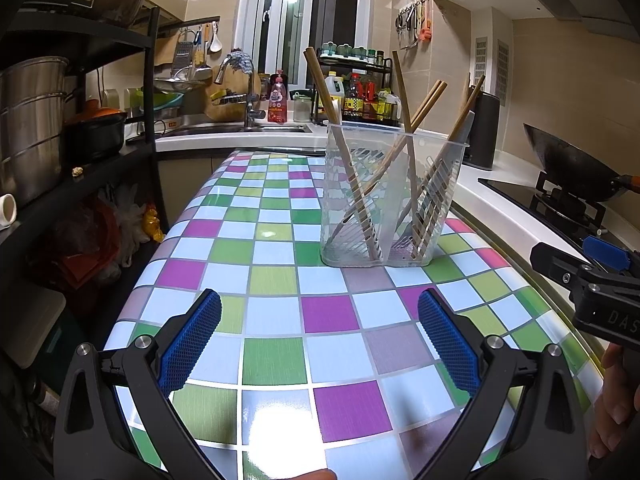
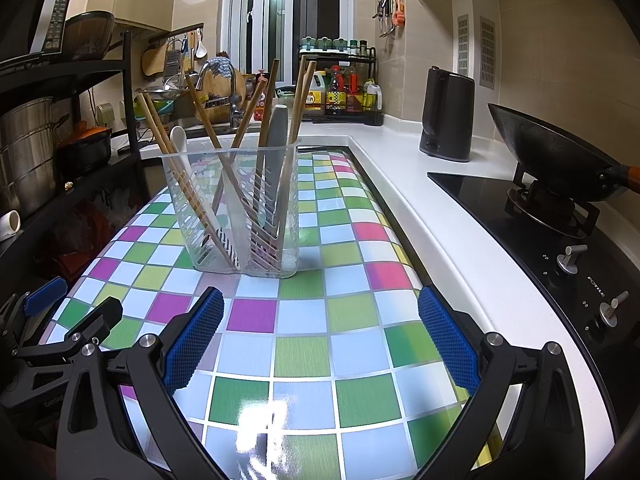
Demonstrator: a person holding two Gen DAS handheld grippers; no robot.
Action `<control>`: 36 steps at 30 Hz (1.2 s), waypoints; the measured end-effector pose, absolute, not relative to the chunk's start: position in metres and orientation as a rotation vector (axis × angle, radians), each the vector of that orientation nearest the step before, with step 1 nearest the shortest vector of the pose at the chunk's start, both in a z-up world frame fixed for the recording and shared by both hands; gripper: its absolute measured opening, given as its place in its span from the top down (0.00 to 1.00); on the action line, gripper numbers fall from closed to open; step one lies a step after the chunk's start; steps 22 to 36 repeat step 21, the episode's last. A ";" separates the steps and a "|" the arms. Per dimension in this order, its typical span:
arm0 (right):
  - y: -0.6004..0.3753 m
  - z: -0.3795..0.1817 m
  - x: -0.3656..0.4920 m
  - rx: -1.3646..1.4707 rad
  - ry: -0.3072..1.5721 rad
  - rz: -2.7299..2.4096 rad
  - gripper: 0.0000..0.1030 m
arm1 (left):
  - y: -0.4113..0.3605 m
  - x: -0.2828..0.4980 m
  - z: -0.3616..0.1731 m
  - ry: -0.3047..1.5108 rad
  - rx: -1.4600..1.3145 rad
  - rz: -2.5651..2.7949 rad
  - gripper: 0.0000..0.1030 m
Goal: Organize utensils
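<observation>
Both grippers hover low over the near end of the bench (image 1: 276, 320), pointing forward along it toward the back wall. The left gripper (image 1: 320, 344) has its jaws spread wide with nothing between the blue pads (image 1: 192, 344), only checkered covering beneath; a fingertip shows at the bottom edge of that view. The right gripper (image 2: 320, 340) is likewise wide open and empty, and in the left wrist view it appears at the far right, a hand (image 1: 616, 400) wrapped around its handle. Ahead of both, the clear plastic utensil holder (image 2: 236, 216) stands upright on the bench, well apart from either set of jaws. In it lean wooden chopsticks (image 2: 248, 112), a white spoon (image 2: 180, 140) and a grey handle (image 2: 276, 136). The bench wears a glossy cloth of green, pink, white and pale blue squares. To the right run a white counter, a dark kettle (image 2: 448, 116) and a wok (image 2: 552, 152) on a gas hob; behind are a sink tap, sauce bottles and a window.
</observation>
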State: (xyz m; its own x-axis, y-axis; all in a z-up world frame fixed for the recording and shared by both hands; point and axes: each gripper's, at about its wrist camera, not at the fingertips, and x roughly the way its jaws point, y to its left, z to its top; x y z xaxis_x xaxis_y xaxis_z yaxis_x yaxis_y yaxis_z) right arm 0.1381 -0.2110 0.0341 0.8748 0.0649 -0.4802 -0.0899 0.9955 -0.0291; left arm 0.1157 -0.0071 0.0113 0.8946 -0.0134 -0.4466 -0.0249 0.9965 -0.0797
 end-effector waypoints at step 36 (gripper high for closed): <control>-0.210 0.034 0.138 -0.050 0.501 0.082 0.07 | -0.005 0.118 0.012 0.466 -0.094 0.000 0.07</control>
